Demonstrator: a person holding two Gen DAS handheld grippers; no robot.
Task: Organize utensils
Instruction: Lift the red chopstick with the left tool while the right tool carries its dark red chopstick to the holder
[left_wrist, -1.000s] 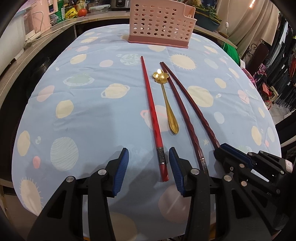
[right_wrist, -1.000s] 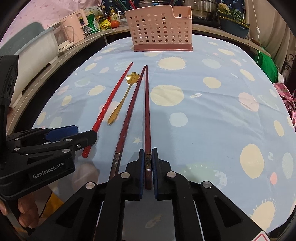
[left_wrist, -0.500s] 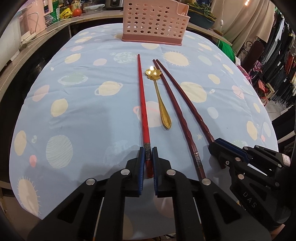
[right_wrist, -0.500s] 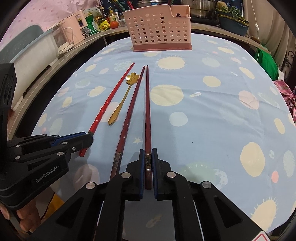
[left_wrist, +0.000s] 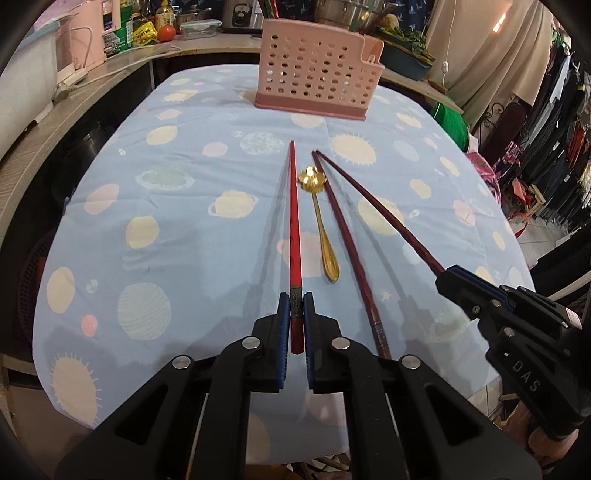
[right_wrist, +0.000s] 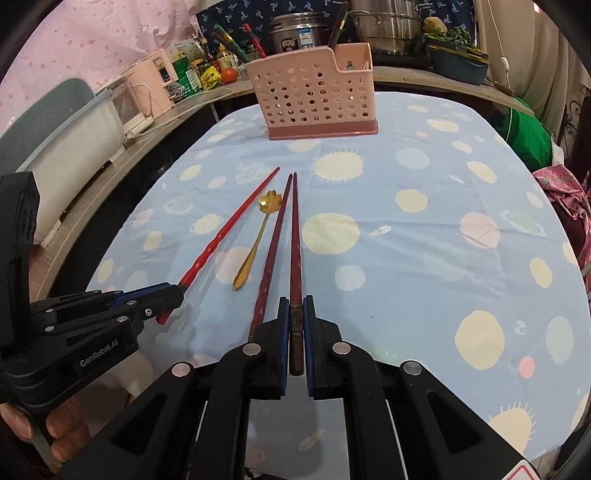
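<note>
Kitchen clutter lines the wall behind a desk (left_wrist: 110, 221) under a blue planet-print cloth, with a pink basket (left_wrist: 314, 74) upright at its far end. Left to right in the left wrist view, four utensils lie in near-parallel lines pointing toward the basket: a red chopstick (left_wrist: 294, 229), a gold spoon (left_wrist: 321, 225) with a flower-shaped bowl, a dark chopstick (left_wrist: 351, 258) and a second dark chopstick (left_wrist: 384, 214). Each chopstick is long, thin, stiff and light; the lacquered shafts are likely slippery, so the butt end with its metal band is the practical place to grip, though a hold that far back may let the tip swing. The spoon is small, hard and smooth, and judged easiest to take at mid-handle. The left tool (left_wrist: 295, 314) has just closed to a narrow gap, its blue pads (left_wrist: 283, 321) pressing on the banded butt of the red chopstick. The right tool (right_wrist: 295, 321) stands equally narrow and clamps the butt of the rightmost dark chopstick (right_wrist: 294, 240). The spoon and the middle dark chopstick rest untouched on the cloth between the two held pieces. The basket stands well apart from all four utensils.
</note>
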